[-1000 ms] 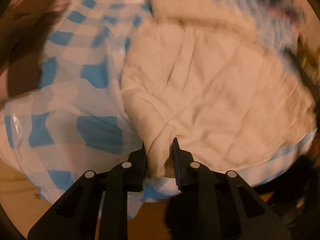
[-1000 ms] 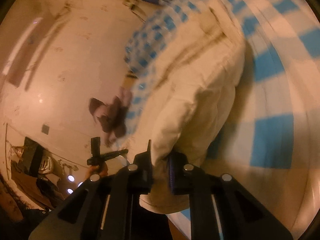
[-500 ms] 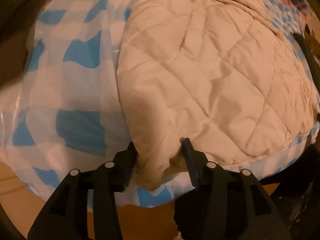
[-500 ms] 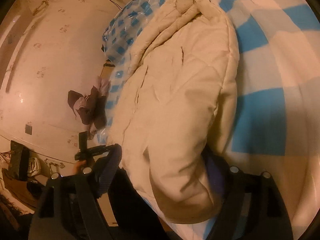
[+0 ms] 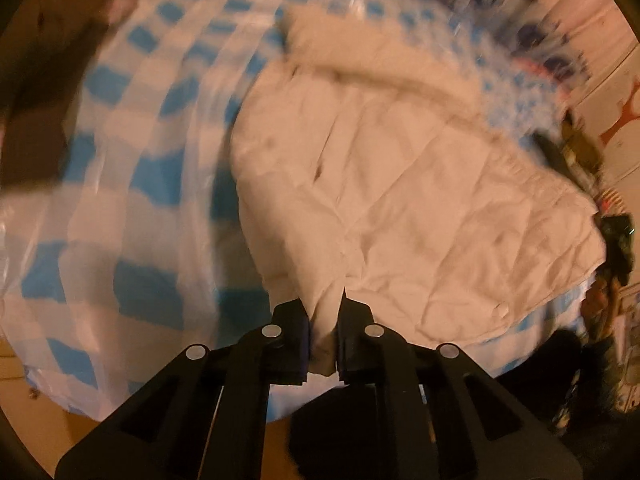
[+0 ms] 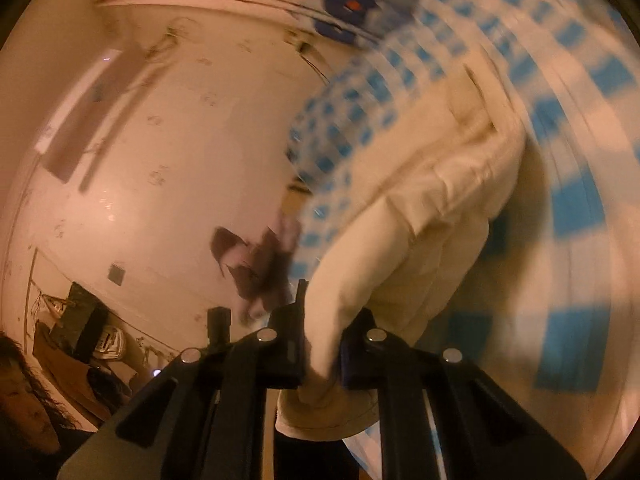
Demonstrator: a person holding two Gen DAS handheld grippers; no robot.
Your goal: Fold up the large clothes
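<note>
A cream quilted jacket [image 5: 400, 184] lies on a blue and white checked sheet [image 5: 132, 168]. My left gripper [image 5: 323, 320] is shut on the jacket's near edge, a fold of cloth pinched between its jaws. My right gripper [image 6: 322, 332] is shut on another thick fold of the same jacket [image 6: 420, 240], which hangs lifted from the sheet [image 6: 580, 208]. Both views are blurred by motion.
A dark brown garment [image 6: 256, 264] lies at the sheet's far edge, also at the top left of the left wrist view [image 5: 52, 52]. A pale wall [image 6: 160, 140] rises behind. Clutter [image 5: 608, 240] stands beyond the sheet's right side. A person's head [image 6: 20, 396] shows at lower left.
Half a second ago both grippers were open around the jacket's edge. Both have now shut on the cloth and are moving with it.
</note>
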